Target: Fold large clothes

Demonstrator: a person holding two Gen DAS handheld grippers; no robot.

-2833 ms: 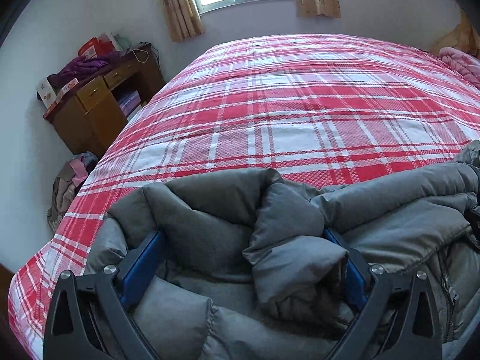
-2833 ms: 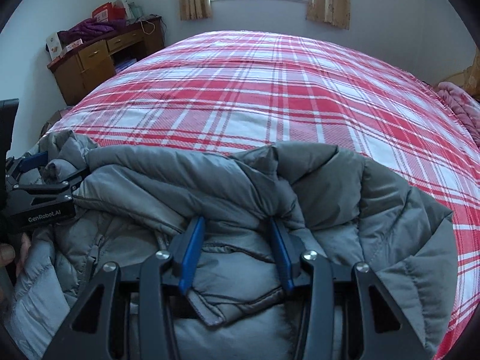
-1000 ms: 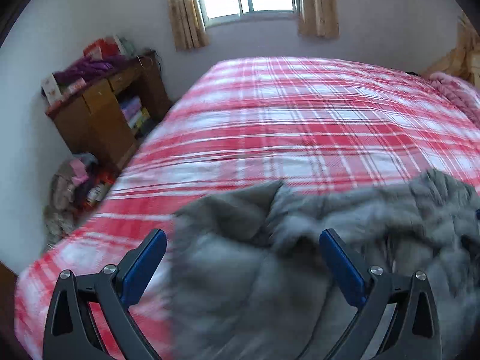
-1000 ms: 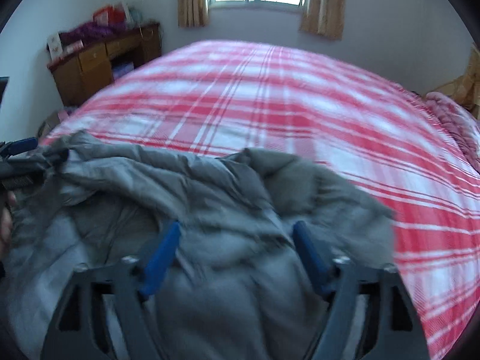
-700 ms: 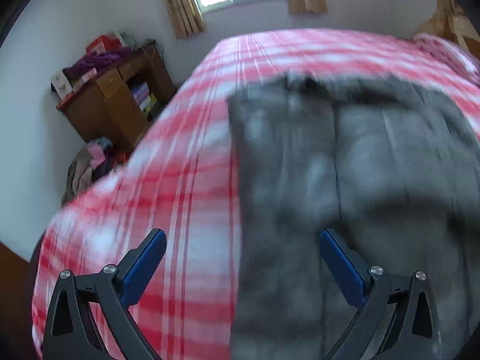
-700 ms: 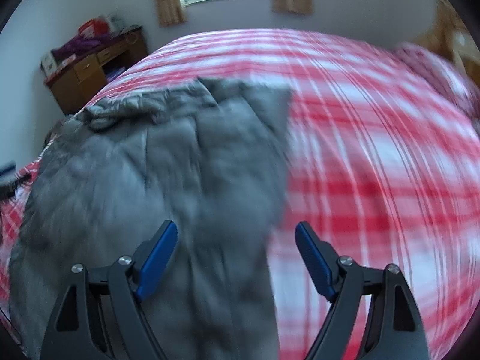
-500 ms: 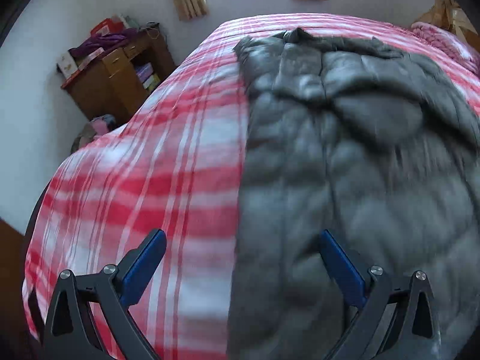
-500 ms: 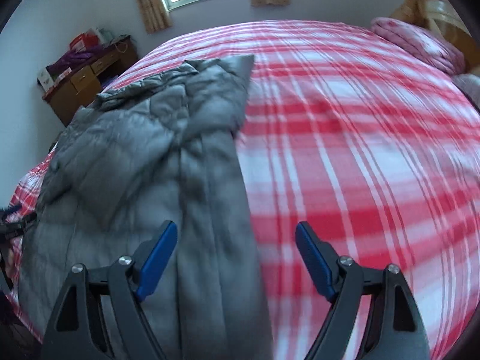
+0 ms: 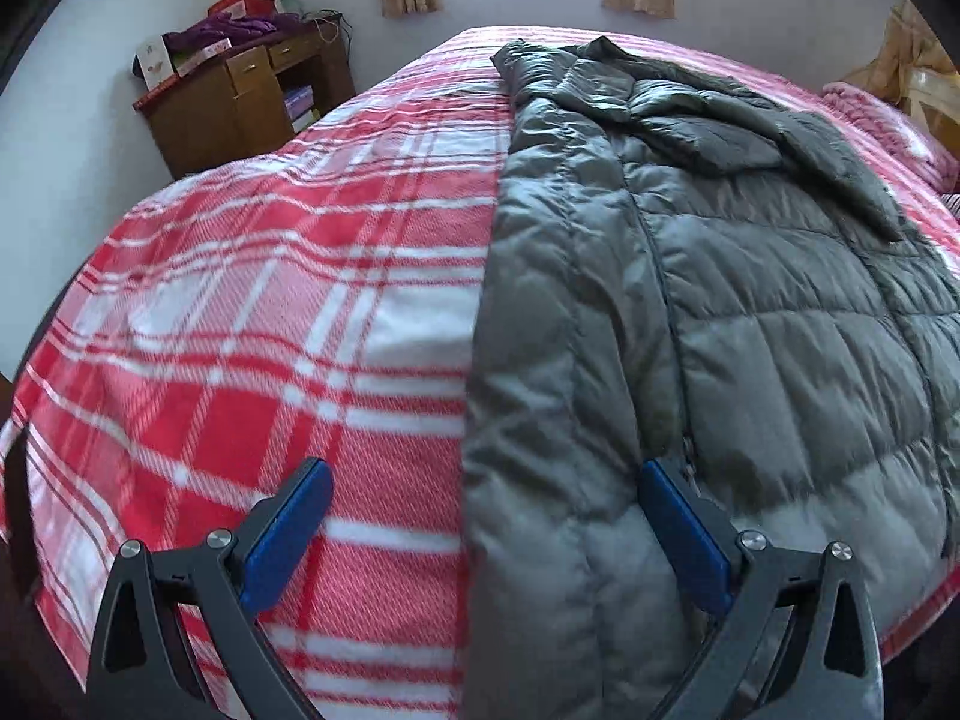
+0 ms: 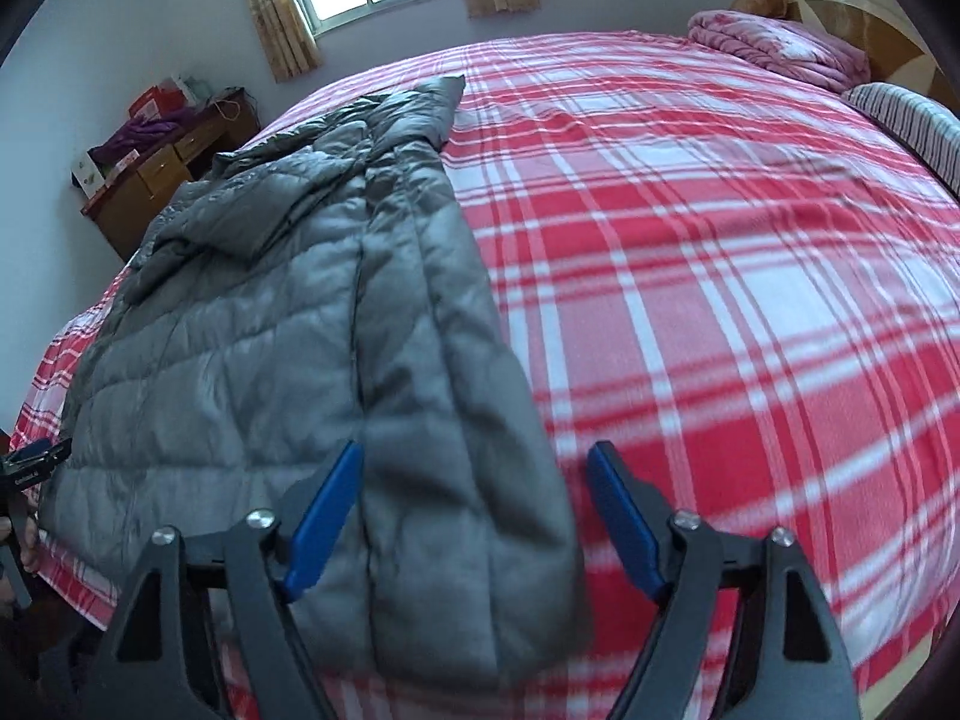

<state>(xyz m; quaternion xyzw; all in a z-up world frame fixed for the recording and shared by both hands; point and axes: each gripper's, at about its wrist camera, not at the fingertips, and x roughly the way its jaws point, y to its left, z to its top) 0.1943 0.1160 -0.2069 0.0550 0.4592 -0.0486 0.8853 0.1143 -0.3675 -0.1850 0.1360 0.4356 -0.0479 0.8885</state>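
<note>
My left tool (image 9: 483,531) spread wide, gripping nothing, over the near left edge of the grey jacket (image 9: 690,276), my right tool (image 10: 474,516) likewise released above its right hem, jacket flat on the red plaid bed (image 10: 690,252)

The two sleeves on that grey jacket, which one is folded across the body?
The sleeve near the collar end, lying diagonally over the grey jacket; the other sleeve runs straight along the jacket's edge.
</note>
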